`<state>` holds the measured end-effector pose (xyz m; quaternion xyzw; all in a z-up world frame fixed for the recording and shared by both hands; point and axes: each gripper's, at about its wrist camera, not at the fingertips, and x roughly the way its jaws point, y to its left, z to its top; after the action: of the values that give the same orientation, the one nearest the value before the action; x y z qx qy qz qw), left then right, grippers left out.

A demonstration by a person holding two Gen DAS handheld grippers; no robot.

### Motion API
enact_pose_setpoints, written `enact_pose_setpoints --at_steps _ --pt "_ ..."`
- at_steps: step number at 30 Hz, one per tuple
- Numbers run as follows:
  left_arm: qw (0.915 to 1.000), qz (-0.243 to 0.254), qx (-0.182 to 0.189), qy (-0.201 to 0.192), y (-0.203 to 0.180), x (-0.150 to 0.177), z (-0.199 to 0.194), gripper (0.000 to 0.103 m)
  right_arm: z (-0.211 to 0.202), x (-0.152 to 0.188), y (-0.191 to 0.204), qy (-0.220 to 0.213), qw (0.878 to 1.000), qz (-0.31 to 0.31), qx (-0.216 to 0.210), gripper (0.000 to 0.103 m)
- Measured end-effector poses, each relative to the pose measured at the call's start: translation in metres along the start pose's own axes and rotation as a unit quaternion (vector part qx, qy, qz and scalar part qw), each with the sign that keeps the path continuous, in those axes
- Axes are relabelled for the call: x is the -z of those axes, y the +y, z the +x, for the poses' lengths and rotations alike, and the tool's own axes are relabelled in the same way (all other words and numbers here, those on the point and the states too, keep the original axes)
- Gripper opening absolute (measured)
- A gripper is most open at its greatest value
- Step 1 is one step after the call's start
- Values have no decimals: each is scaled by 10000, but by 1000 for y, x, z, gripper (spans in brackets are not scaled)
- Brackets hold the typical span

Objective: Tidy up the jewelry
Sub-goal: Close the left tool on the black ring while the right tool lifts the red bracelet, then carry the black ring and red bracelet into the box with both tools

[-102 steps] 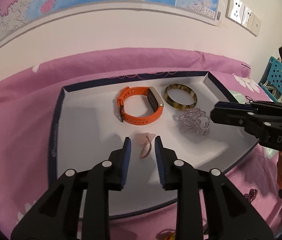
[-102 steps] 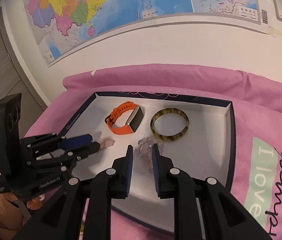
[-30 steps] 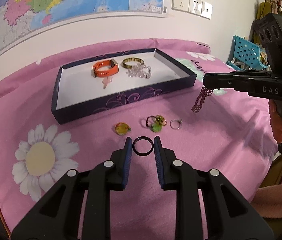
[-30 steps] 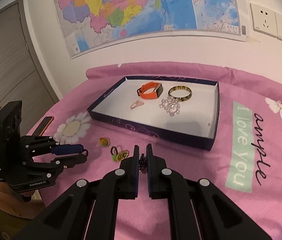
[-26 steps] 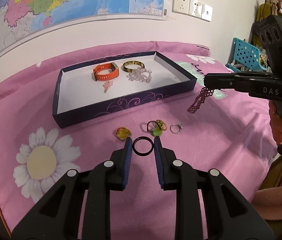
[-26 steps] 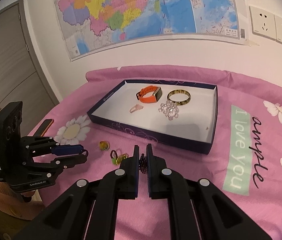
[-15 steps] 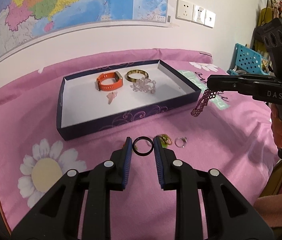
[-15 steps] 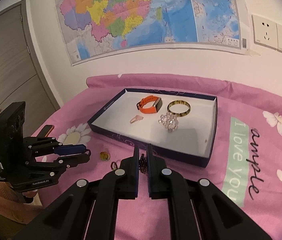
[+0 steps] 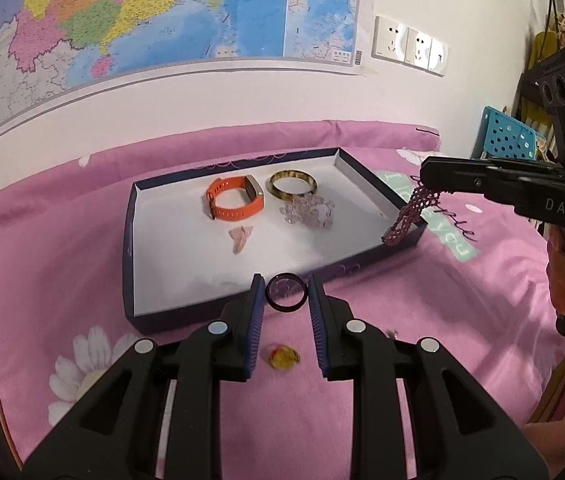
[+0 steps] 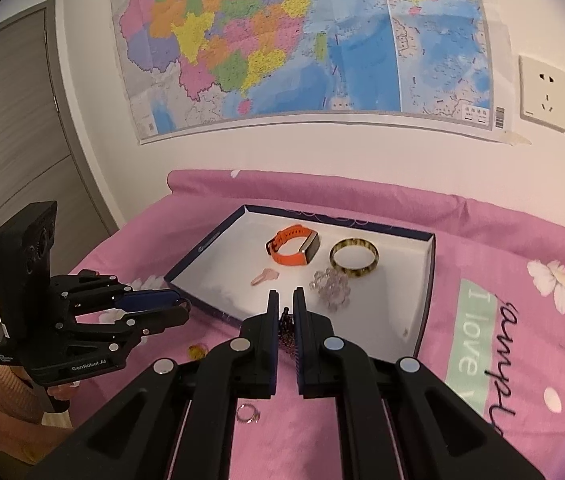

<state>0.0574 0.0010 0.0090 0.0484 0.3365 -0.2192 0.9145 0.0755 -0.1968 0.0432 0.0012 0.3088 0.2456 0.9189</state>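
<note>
Two pieces are in my grip at once. My left gripper (image 9: 285,300) pinches a thin black ring (image 9: 286,291) edge-on between its blue pads, just short of the near wall of the shallow navy box with the white floor (image 9: 130,264). My right gripper (image 10: 286,316) is clenched almost fully on a dark maroon beaded bracelet (image 9: 412,216), which dangles loose below the fingertips over the box's right-hand corner.

Inside the box, toward its far wall, lie an orange strap watch (image 9: 234,202), a tortoiseshell bangle (image 9: 292,186), a cluster of clear crystal beads (image 9: 308,212) and a small pink charm (image 9: 240,238). The near half of the floor is bare. Outside, on the pink bedspread (image 9: 62,248) in front of the near wall, an amber-yellow ring (image 9: 282,356) and a small silver ring (image 10: 248,414) wait to be collected.

To do this step well, I judge both hands should clear the wall before lowering. The bracelet hangs limp and could snag the rim, so I would carry it well inside, let its free end touch the floor first, then loosen my fingers so it pools rather than drops. The black ring will likely roll if freed on edge. I would lower it close to the bare floor, tilt it flat and open gently, away from the crystal beads.
</note>
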Motion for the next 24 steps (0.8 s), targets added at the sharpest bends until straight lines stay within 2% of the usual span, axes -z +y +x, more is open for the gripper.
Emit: enact_pose_setpoints --at_steps 13,24 --pt "10000 -58 -67 -8 10 -23 21 23 30 -15 -8 65 10000 24 45 5" --pt "9997 -196 -111 103 18 -28 39 23 52 -19 -11 188 9998 76 32 5"
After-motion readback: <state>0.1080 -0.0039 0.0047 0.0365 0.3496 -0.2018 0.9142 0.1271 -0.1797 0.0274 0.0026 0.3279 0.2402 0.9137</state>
